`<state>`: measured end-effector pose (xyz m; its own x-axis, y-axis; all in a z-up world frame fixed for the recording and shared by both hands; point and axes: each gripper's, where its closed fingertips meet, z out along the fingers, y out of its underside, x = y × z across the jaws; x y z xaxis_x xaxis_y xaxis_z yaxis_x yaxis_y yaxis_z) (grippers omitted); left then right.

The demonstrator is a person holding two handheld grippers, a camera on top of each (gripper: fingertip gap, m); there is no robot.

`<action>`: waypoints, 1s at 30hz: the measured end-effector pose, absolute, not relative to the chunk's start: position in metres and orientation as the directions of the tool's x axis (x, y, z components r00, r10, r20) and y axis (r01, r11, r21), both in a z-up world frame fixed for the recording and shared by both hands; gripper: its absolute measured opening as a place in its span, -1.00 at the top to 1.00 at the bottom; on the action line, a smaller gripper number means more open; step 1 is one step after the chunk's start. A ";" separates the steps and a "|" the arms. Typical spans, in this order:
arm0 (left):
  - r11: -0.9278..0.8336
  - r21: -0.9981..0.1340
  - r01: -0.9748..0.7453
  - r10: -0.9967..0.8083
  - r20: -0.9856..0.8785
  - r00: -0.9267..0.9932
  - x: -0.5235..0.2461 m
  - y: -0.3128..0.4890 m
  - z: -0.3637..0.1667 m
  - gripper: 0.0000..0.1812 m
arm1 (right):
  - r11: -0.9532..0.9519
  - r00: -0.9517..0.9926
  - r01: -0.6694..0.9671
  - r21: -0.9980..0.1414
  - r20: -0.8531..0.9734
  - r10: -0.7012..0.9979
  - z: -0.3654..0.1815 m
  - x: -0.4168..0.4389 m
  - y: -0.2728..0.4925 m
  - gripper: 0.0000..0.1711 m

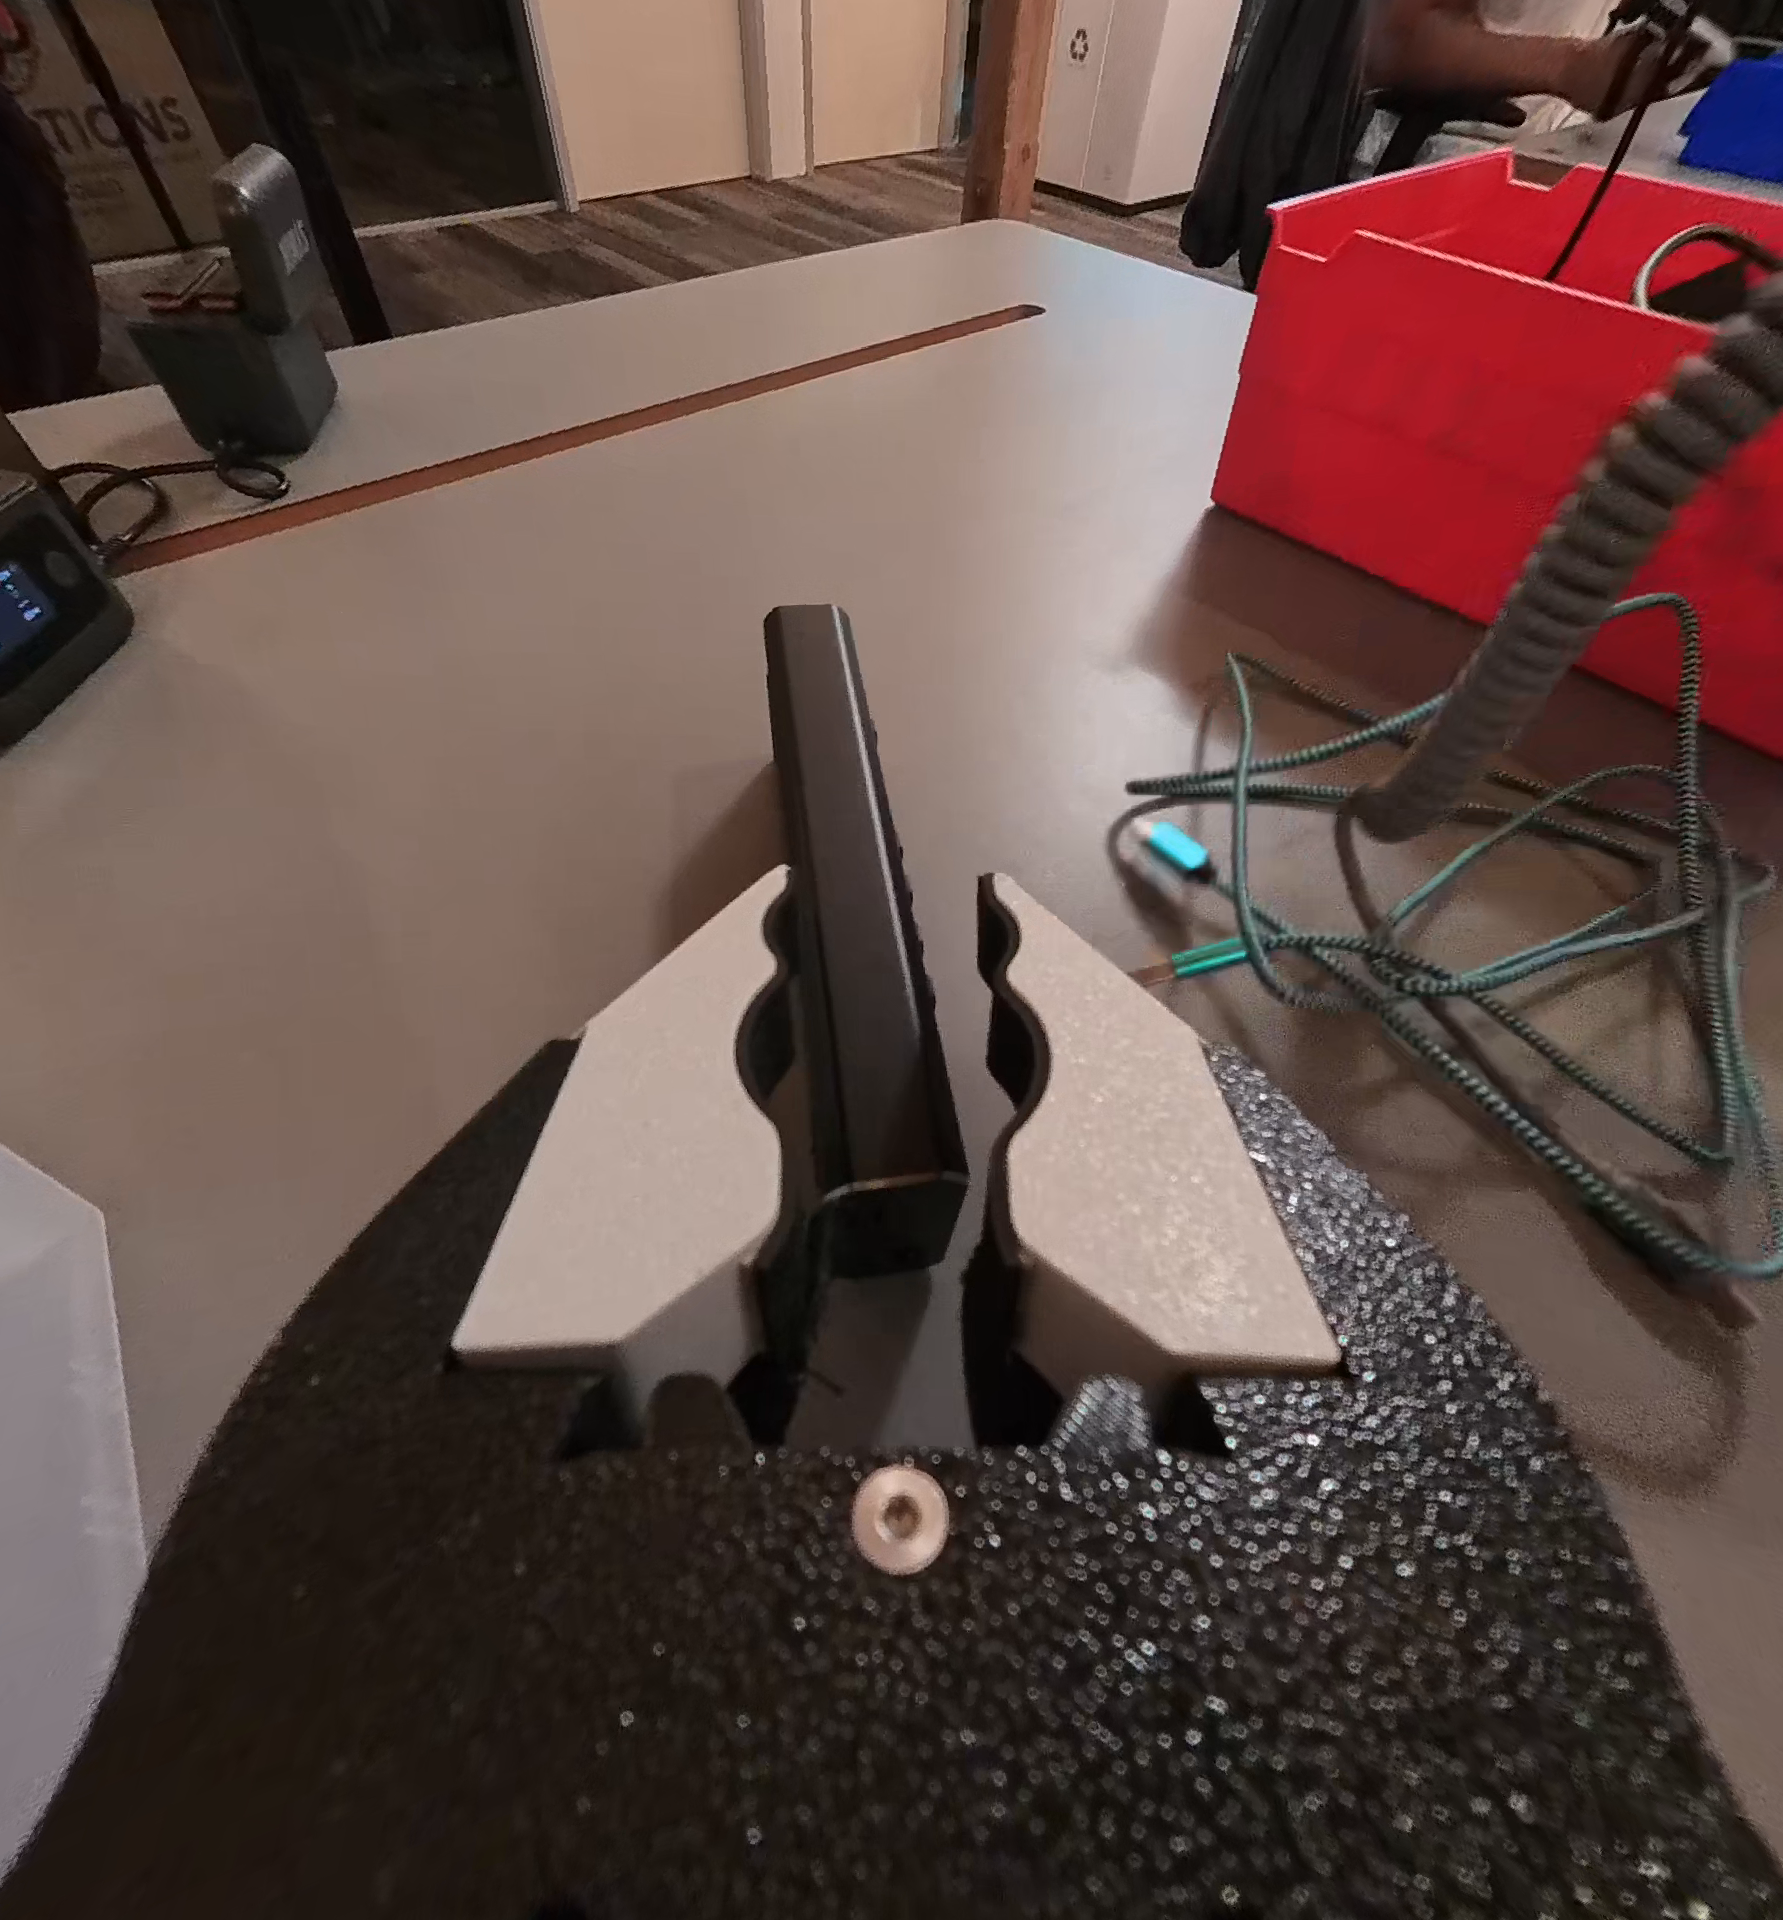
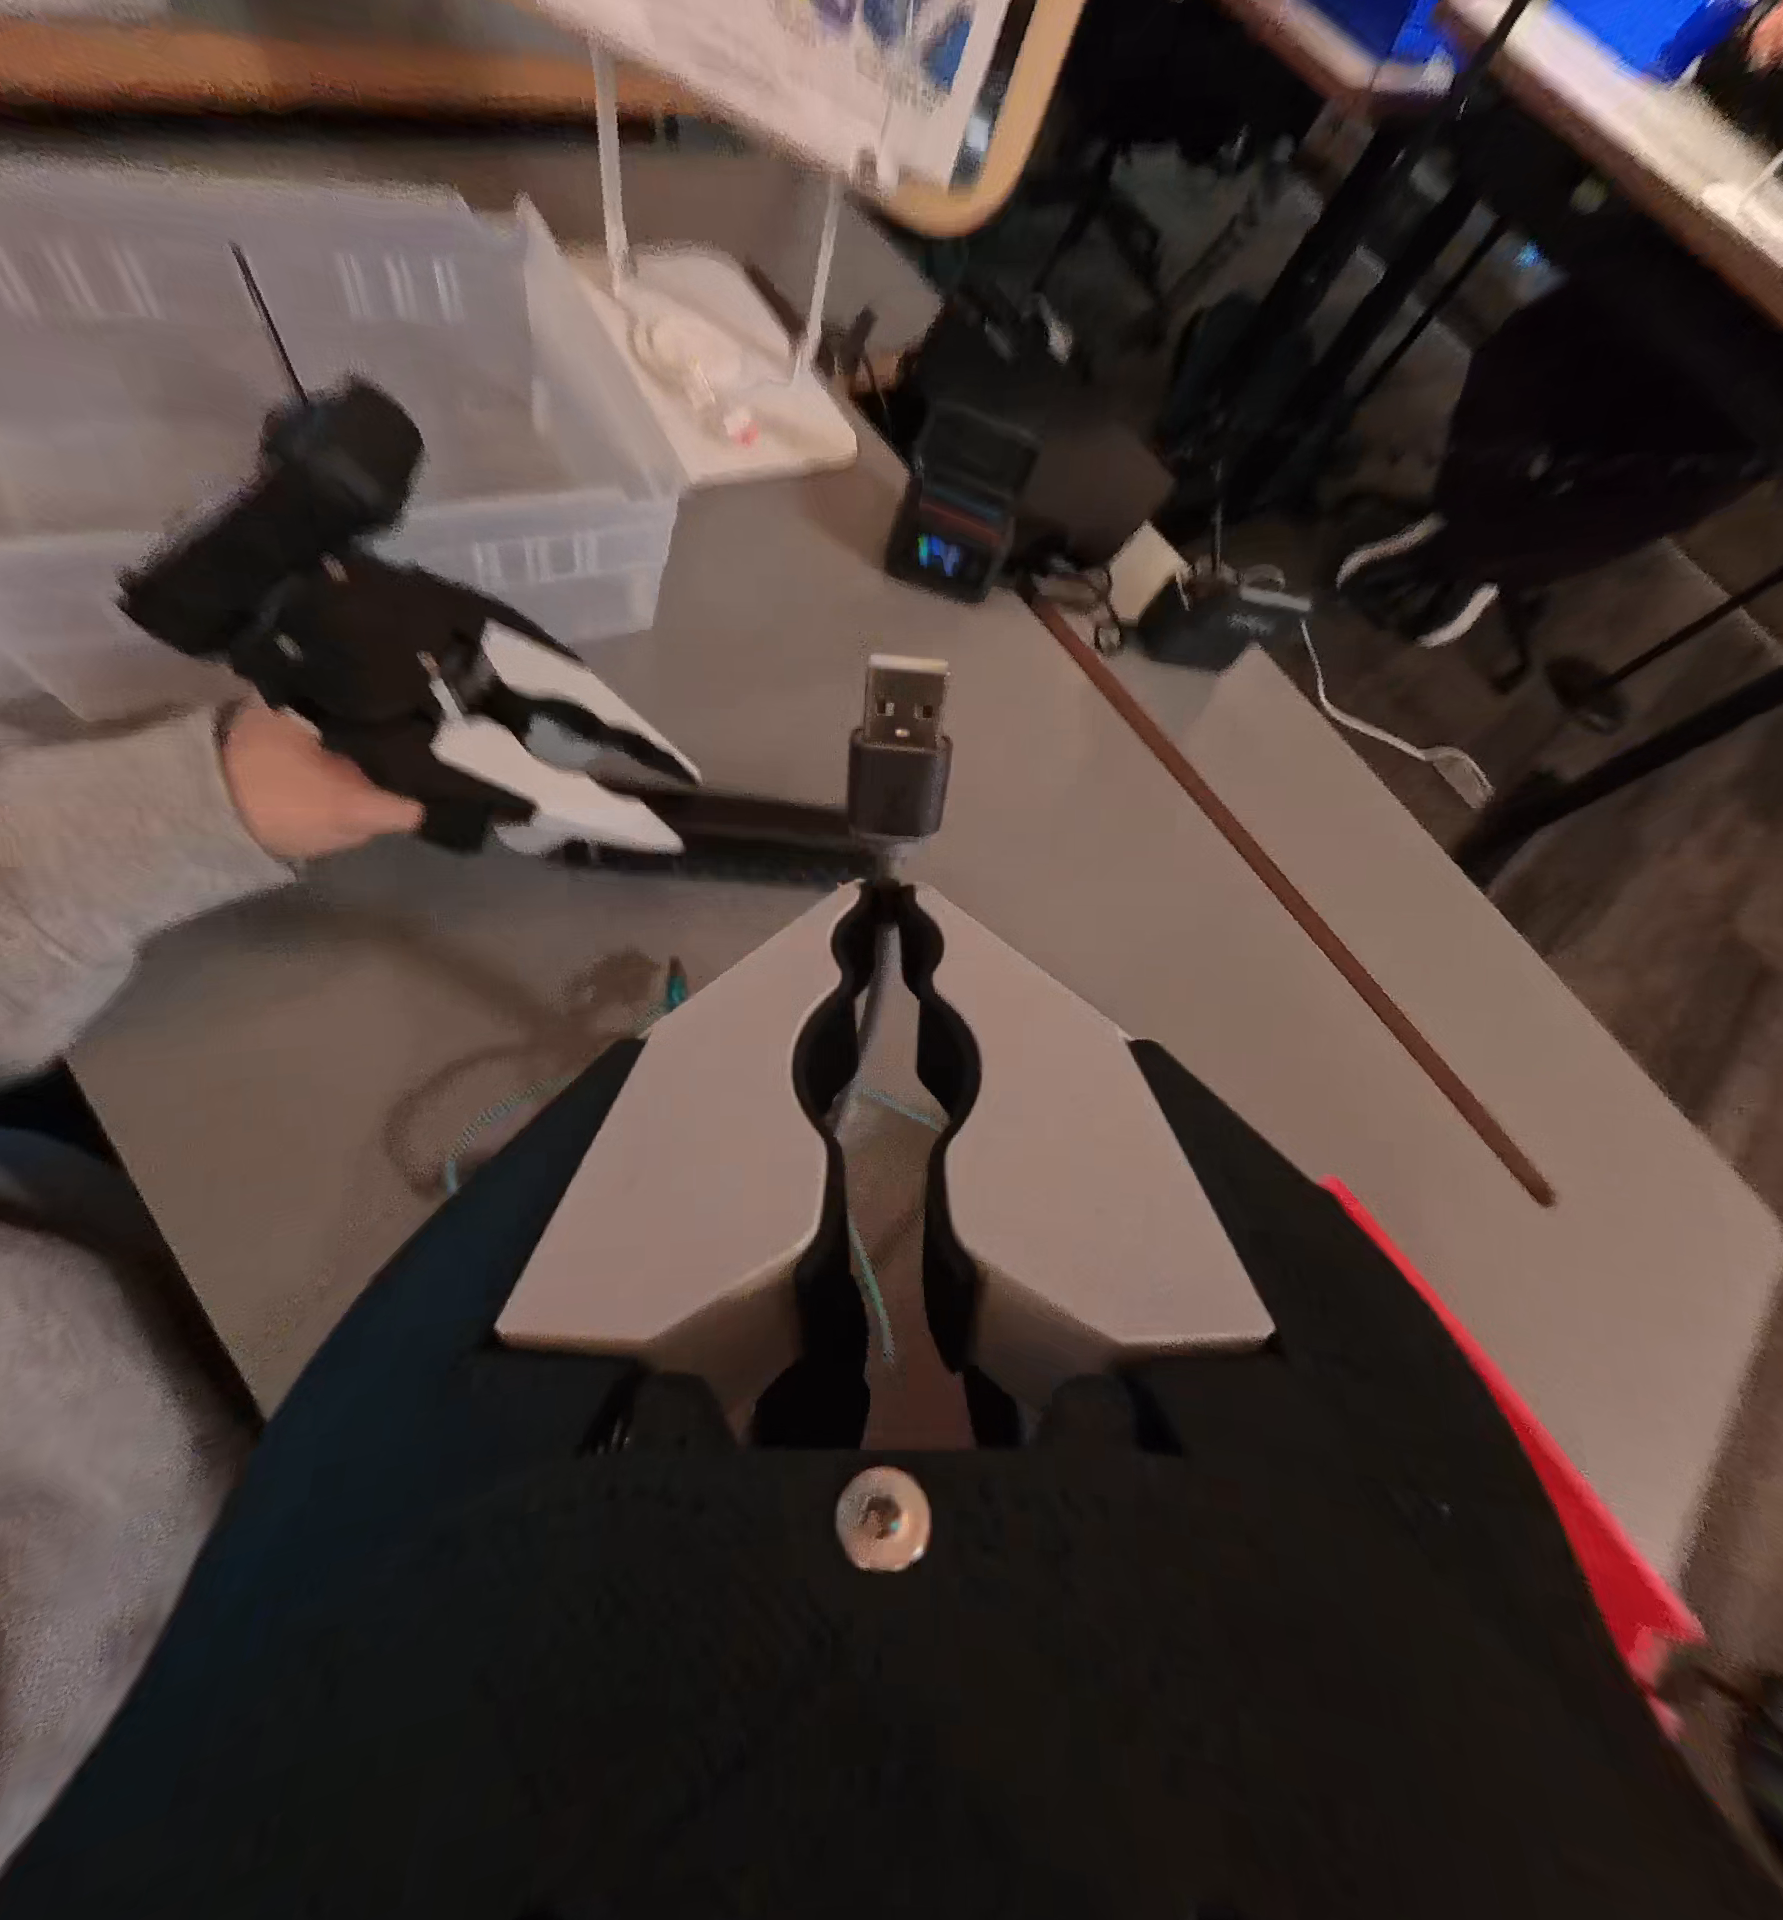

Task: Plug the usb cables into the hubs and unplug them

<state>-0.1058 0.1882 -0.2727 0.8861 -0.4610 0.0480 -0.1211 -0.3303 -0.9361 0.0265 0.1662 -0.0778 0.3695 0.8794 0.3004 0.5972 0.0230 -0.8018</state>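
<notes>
We see the left gripper [image 1: 882,904] with its jaws partly apart around a long black hub [image 1: 851,935], which lies lengthwise between the fingers; contact on both sides is hard to confirm, so we cannot tell if it is clamped. The right gripper [image 2: 882,904] has its jaws pinched together on the thin cable just behind a black USB plug [image 2: 899,764], metal end pointing forward and up, near the hub's far end but apart from it. We judge the hub stiff, light and smooth (likely to slide or twist), best held across its long sides; the plug is rigid but its cable is floppy, so a grip on the plug body itself would steer better. On the grey table [image 1: 451,831] a tangle of green braided cable [image 1: 1489,935] with a blue connector [image 1: 1173,844] lies beside the hub, a red bin [image 1: 1438,416] behind it, and a coiled black cord [image 1: 1593,520] hangs across that side, which could snag.
</notes>
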 end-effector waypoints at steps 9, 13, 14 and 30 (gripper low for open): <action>-0.330 -0.936 -0.121 -0.459 0.047 0.887 -0.107 0.188 -0.273 0.64 | 0.160 0.515 0.555 -0.816 0.488 0.705 0.011 0.077 0.186 0.98; -0.331 -0.935 -0.130 -0.463 0.041 0.885 -0.105 0.189 -0.273 0.65 | 0.178 0.600 0.555 -0.812 0.540 0.591 0.054 0.122 0.193 0.98; -0.331 -0.934 -0.135 -0.464 0.037 0.885 -0.105 0.189 -0.274 0.64 | 0.186 0.617 0.552 -0.813 0.548 0.565 0.065 0.132 0.194 0.98; -0.343 -0.927 -0.149 -0.463 0.029 0.886 -0.105 0.189 -0.278 0.64 | 0.056 0.777 0.525 -0.849 0.505 0.376 0.109 0.256 0.215 0.98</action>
<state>-0.1051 0.1894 -0.2775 0.8859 -0.4630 0.0286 -0.1493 -0.3429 -0.9274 0.2558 0.2155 0.1092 0.7769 0.3762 0.5049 0.5248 0.0562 -0.8494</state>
